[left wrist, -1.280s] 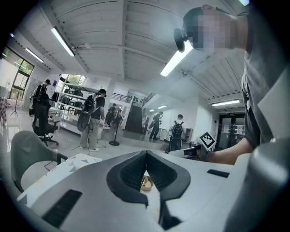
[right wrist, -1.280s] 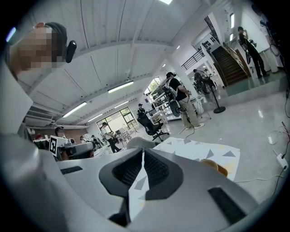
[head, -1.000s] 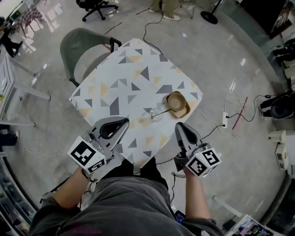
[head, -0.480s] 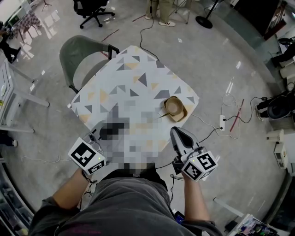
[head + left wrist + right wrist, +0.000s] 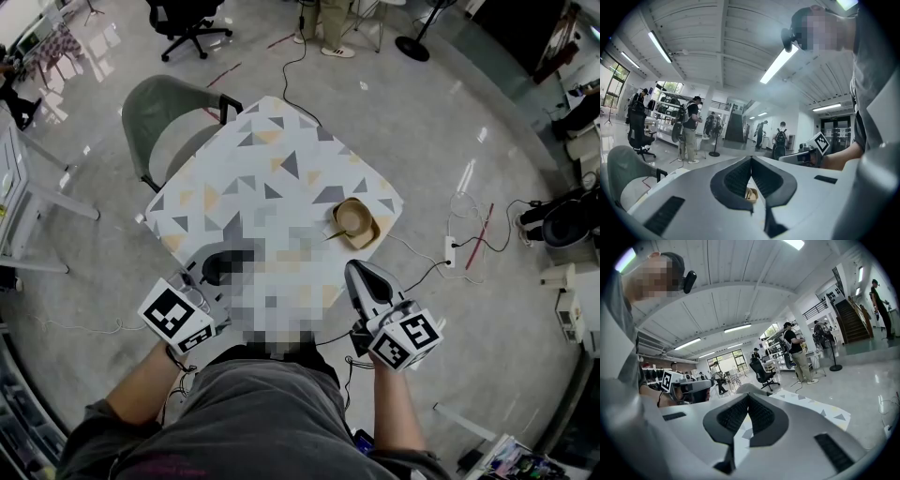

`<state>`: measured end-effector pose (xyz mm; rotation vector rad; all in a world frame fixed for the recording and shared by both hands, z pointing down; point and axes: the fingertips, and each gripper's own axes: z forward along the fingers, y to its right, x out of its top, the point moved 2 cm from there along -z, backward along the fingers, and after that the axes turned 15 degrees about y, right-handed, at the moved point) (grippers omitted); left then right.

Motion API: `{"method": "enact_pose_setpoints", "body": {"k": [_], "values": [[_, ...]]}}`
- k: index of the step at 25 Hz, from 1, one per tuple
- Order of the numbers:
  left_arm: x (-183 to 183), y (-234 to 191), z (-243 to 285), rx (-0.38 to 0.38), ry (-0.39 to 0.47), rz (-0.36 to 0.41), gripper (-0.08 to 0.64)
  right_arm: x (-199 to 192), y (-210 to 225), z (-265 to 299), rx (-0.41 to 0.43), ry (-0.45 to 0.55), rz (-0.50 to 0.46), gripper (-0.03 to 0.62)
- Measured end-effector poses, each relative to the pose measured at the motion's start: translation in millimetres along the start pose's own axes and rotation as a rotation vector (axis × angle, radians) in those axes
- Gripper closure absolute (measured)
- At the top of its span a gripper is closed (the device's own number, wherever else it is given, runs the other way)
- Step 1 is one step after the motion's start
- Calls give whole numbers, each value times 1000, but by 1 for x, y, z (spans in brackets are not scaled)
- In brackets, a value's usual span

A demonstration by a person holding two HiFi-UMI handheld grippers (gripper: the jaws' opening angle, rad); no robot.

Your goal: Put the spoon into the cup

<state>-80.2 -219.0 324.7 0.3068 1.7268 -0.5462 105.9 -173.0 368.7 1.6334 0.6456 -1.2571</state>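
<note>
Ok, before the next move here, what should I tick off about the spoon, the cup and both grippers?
1. Right gripper empty: ok, jaws shut on nothing.
2. Left gripper empty: ok, jaws together, nothing between them.
3. Cup upright on the table: ok, its opening faces up, near the right edge.
4. Spoon inside the cup: cannot tell; only a thin handle shows at the cup's rim, too small to judge.
5. Grippers apart from the cup: ok, both sit at the table's near edge.
6. Near-middle of the table: cannot tell, a blurred patch covers it.
</note>
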Motion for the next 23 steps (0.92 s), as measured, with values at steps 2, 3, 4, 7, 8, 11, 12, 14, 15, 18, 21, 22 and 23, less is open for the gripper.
{"method": "enact_pose_setpoints", "body": {"k": [2,3,4,7,8,11,12,14,15,18,21,22,23], "values": [[0,0,1,0,3,0,543,0,-1,1,3,2,-1,572],[0,0,1,0,4,0,543,0,-2,1,5,3,-2,572],[0,1,1,-1,5,0,543,1,-3,1,6,3,-3,572],[1,1,-1,1,10,0,543,1,-5,0,9,4,-5,572],[1,2,-1,2,11,0,543,1,-5,0,9,4,-5,572],[1,3,-1,3,12,-1,543,2,-5,-2,7,3,-7,572],[0,4,-1,3,12,-1,543,1,-5,-3,7,2,-7,572],[-1,5,-1,2,12,-2,543,1,-5,-4,7,1,-6,572],[-1,5,-1,3,12,-3,543,0,-5,-4,7,-1,-5,572],[0,6,1,6,14,-5,543,0,-5,-4,10,-8,-4,572],[-1,5,3,6,14,-7,543,-1,-5,-3,12,-12,-3,572],[-2,5,3,6,14,-8,543,-1,-4,-2,12,-13,-4,572],[-2,5,3,6,14,-9,543,-1,-4,-2,13,-14,-4,572]]}}
